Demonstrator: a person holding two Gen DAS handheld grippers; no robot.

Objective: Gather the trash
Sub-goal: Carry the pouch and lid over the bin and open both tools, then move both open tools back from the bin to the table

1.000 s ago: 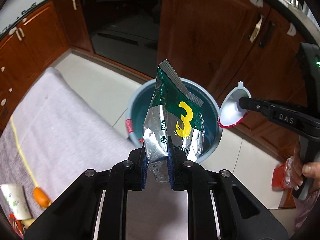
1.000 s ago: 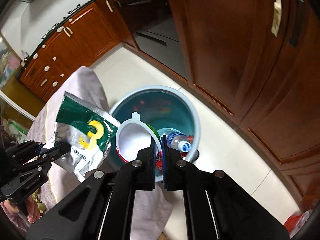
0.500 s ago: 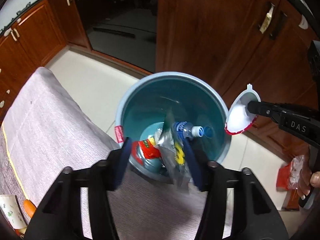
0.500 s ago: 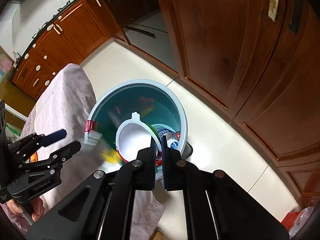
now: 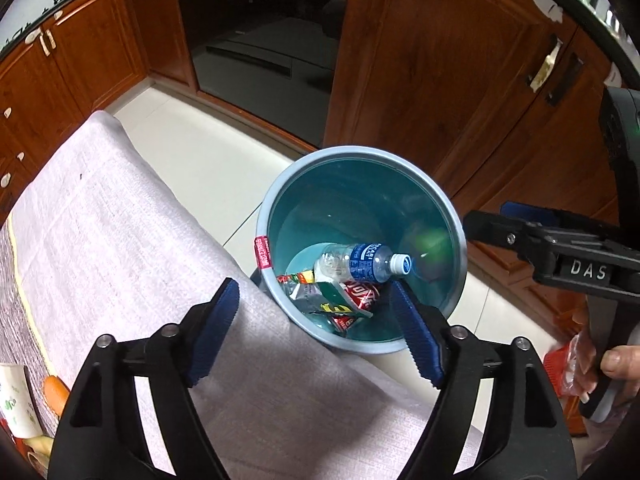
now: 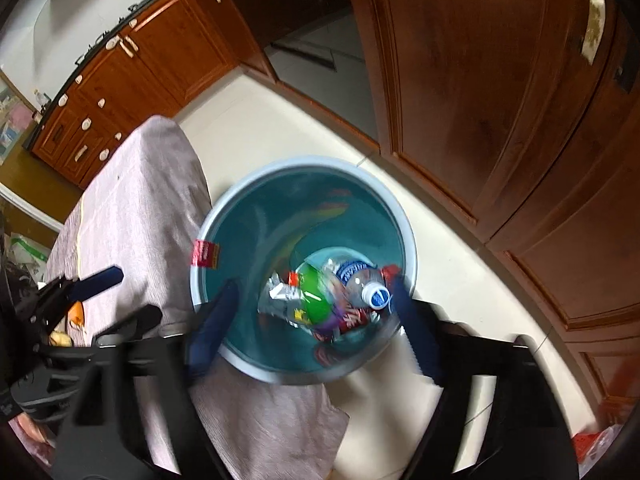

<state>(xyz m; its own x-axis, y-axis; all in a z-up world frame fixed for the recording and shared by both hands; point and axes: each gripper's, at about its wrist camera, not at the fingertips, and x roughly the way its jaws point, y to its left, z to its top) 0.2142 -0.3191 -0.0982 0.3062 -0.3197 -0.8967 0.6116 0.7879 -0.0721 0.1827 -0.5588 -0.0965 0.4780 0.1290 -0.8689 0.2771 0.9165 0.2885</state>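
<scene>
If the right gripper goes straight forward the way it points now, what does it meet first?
Probably the trash in the blue bin: the open right gripper looks down into it, at the plastic bottle lying on the wrappers. Depth is unclear.

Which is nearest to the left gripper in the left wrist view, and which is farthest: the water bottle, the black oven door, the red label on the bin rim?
From the left gripper:
1. Water bottle, lying in the bin, just ahead.
2. Red label, on the bin's left rim; close to the bottle, hard to separate.
3. Black oven door, far across the floor.
</scene>
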